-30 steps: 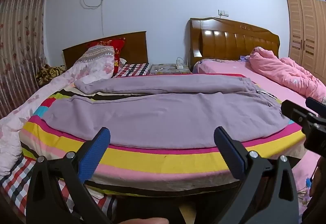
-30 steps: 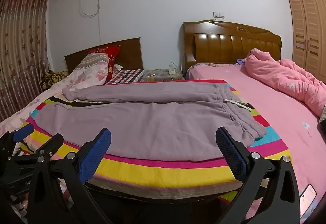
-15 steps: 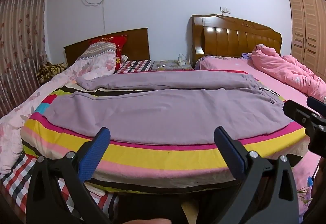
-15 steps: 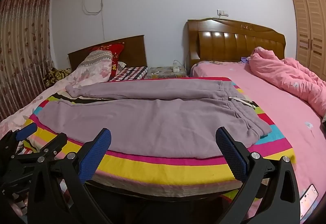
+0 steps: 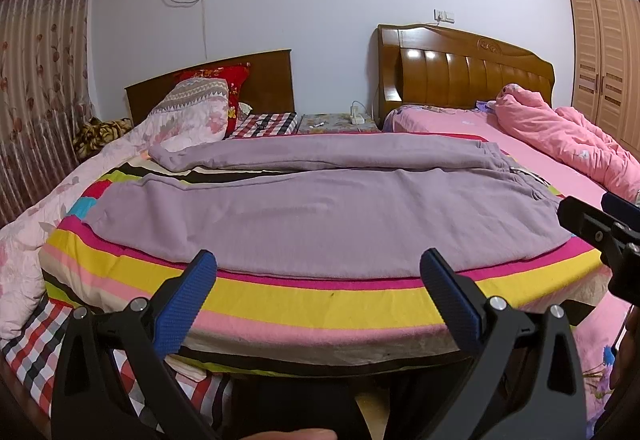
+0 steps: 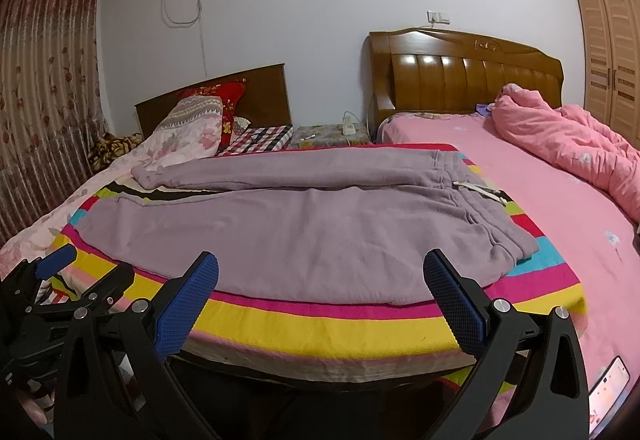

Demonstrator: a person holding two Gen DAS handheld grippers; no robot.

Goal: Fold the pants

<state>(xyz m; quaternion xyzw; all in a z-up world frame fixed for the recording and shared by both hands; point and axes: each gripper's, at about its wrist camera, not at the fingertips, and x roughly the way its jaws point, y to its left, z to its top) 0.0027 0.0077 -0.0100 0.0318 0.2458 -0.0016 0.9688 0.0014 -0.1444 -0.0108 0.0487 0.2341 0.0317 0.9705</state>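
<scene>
Lilac sweatpants (image 5: 320,212) (image 6: 304,224) lie flat on a striped blanket (image 5: 320,300) (image 6: 320,324), both legs stretched to the left, waistband with a white drawstring (image 6: 480,192) at the right. My left gripper (image 5: 318,264) hangs open in front of the blanket's near edge, nothing between its blue pads. My right gripper (image 6: 320,266) is open too, just short of the near trouser leg. Each gripper shows at the side of the other's view.
A pink bed (image 6: 560,208) with a bunched pink quilt (image 6: 560,136) lies to the right, a floral duvet (image 5: 48,200) and pillows (image 5: 200,100) to the left. Wooden headboards and a nightstand (image 5: 336,122) stand behind. A phone (image 6: 608,396) lies at the bottom right.
Both cameras have shifted slightly, with the pants sitting a little lower and closer in view. Both grippers have stayed open and the pants have not moved.
</scene>
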